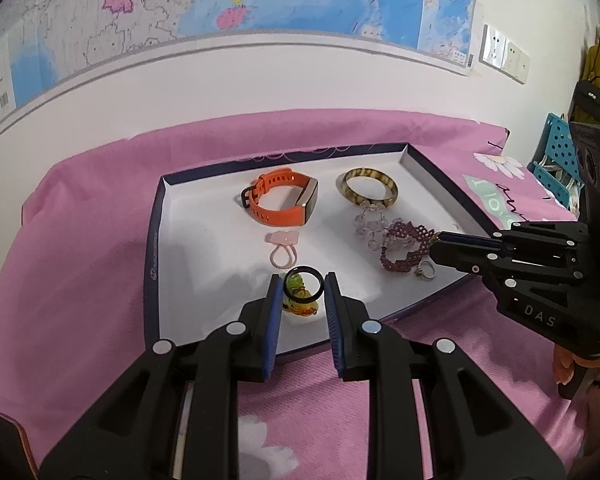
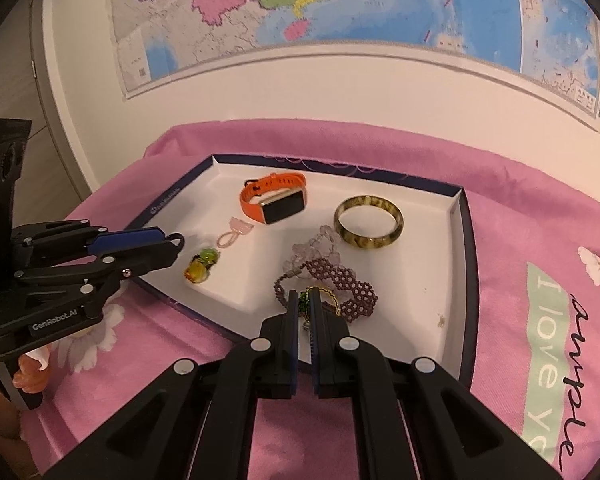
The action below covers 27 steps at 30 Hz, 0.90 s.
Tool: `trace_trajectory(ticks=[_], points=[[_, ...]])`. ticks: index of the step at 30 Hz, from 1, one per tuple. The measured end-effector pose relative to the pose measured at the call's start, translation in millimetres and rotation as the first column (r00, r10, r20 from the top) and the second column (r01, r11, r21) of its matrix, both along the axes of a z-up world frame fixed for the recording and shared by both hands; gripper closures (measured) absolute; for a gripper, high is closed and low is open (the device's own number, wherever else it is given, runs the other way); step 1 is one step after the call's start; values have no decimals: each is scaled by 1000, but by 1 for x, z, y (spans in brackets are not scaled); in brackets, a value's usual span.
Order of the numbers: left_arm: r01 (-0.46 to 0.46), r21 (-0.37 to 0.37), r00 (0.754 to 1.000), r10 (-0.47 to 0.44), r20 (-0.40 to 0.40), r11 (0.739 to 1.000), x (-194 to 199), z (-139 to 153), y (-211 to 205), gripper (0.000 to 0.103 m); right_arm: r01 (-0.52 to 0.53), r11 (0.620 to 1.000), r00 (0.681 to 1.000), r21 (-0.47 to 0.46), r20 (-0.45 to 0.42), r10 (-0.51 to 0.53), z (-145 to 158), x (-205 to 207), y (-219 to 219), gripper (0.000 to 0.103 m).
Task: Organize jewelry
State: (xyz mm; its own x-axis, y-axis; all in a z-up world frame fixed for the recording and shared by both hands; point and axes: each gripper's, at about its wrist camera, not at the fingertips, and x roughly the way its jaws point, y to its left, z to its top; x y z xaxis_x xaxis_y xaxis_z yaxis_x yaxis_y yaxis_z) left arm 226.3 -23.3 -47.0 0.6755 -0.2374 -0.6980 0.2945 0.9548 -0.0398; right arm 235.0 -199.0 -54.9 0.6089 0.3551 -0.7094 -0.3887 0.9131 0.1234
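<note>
- left gripper (image 1: 303, 289) pinching a black ring (image 1: 303, 283), lifted just above the tray (image 1: 152, 264) near edge, over the amber charm (image 1: 298, 307).
- right gripper (image 2: 305, 304) nearly closed on a green-and-gold piece (image 2: 306, 300), beside the purple beaded bracelet (image 2: 340, 286).
- probably sorting into separate tray spots.

Glossy mottled bangle (image 2: 369, 222), matt orange rubbery watch strap (image 1: 278, 197), pink woven cloth (image 1: 80, 240).

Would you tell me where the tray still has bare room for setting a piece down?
Bare patches of the tray: right of the brown bangle and purple beaded bracelet, and the far-left corner beside the orange watch. It is crowded where the clear bead bracelet meets the purple one.
</note>
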Motion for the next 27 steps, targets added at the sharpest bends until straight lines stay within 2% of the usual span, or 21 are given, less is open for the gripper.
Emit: trace_trajectory(ticks=[13,16,18,22,24,25,27], points=[[-24,14,998,25,-50,1000,11,-16,2,81,17,999,999,-30,-30,-18,-11,8,4,97],[-23,14,998,23,-55,1000,12,-18,2,78,20,999,999,-25,-31,-21,-11,10,4,96],[-27,18,998,27,-51,999,10,-17,2,69,24,1000,999,-19,-29,-25,-11,8,3,91],[-32,3,999,32,-27,999,4,-12,5,63,27,1000,999,0,-18,-27,-6,2,0,82],[-43,-4,999,43,-9,999,-2,-8,8,52,29,999,1000,14,0,-29,-1,-4,-3,69],[-50,-4,999,50,8,999,-6,-4,10,49,30,999,999,19,15,-31,2,-9,-3,65],[-50,-10,998,51,44,999,-17,4,13,33,30,999,999,29,28,-31,8,-17,-6,60]])
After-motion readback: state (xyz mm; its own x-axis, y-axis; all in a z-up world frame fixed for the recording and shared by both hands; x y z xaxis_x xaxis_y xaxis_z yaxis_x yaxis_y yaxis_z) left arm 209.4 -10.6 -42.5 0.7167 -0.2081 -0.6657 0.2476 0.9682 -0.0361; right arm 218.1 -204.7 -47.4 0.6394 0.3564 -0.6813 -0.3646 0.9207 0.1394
